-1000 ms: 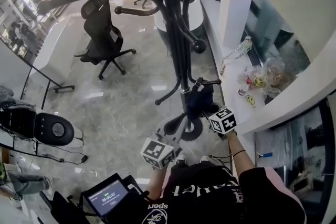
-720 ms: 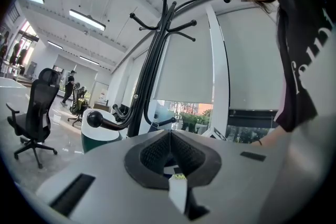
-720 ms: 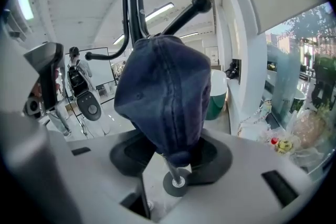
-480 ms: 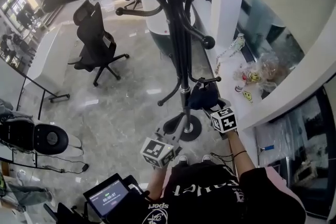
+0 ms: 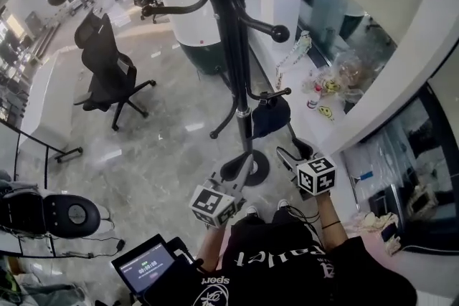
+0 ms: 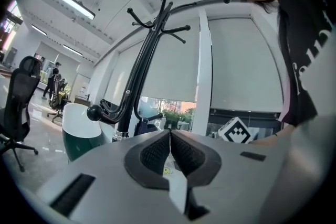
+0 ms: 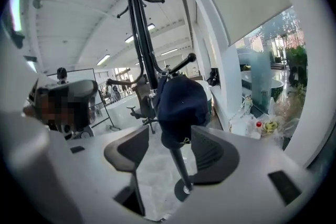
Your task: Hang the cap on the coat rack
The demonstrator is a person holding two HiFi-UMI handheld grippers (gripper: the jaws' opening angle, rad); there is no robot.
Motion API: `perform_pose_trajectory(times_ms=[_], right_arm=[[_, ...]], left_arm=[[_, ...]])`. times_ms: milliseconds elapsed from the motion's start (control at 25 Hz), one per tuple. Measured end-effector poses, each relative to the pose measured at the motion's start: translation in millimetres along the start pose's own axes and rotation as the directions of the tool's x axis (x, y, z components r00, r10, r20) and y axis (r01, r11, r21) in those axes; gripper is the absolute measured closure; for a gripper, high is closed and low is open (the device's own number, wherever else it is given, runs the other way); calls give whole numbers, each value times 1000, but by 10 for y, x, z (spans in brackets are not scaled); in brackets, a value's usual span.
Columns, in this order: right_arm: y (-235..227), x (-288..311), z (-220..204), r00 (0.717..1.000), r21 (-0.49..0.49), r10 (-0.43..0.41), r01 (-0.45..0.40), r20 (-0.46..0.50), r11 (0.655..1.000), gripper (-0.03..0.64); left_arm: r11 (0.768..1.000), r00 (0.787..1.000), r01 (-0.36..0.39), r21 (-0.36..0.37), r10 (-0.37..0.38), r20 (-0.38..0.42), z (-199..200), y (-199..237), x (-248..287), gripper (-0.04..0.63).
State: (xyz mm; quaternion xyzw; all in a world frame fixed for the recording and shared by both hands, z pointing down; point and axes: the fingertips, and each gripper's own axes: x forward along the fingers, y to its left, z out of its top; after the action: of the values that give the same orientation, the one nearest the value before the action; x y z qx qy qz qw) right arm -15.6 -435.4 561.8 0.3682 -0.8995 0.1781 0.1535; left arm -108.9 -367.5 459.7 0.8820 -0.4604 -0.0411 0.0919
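Note:
A dark blue cap (image 5: pixel 271 117) hangs on a short lower hook of the black coat rack (image 5: pixel 233 46). My right gripper (image 5: pixel 294 151) is just below and to the right of the cap, apart from it. Its jaws are opening wide, with nothing pressed between them. In the right gripper view the cap (image 7: pixel 181 105) hangs ahead of the spread jaws of the right gripper (image 7: pixel 169 136), in front of the rack (image 7: pixel 139 23). My left gripper (image 5: pixel 242 168) is shut and empty near the rack's round base. In the left gripper view, the left gripper (image 6: pixel 170 136) has its pads together and points at the rack (image 6: pixel 142 71).
A black office chair (image 5: pixel 107 72) stands at the left on the shiny floor. A white ledge (image 5: pixel 301 93) on the right carries bottles and plastic bags. A white and green round tub (image 5: pixel 197 25) is behind the rack. A small screen (image 5: pixel 147 267) sits by the person's waist.
My right gripper has opened, let go of the cap and drawn back toward the person. The cap stays on the hook. The left gripper has hardly moved.

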Motion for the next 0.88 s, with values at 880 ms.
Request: perform_pose_trajectory(times_ms=[880], right_arm=[[996,-1875,-772,999,-34,-25,27,42,999,601]], left_arm=[[994,994,107,-8,-107,-33,-409,-1647,-651,589]])
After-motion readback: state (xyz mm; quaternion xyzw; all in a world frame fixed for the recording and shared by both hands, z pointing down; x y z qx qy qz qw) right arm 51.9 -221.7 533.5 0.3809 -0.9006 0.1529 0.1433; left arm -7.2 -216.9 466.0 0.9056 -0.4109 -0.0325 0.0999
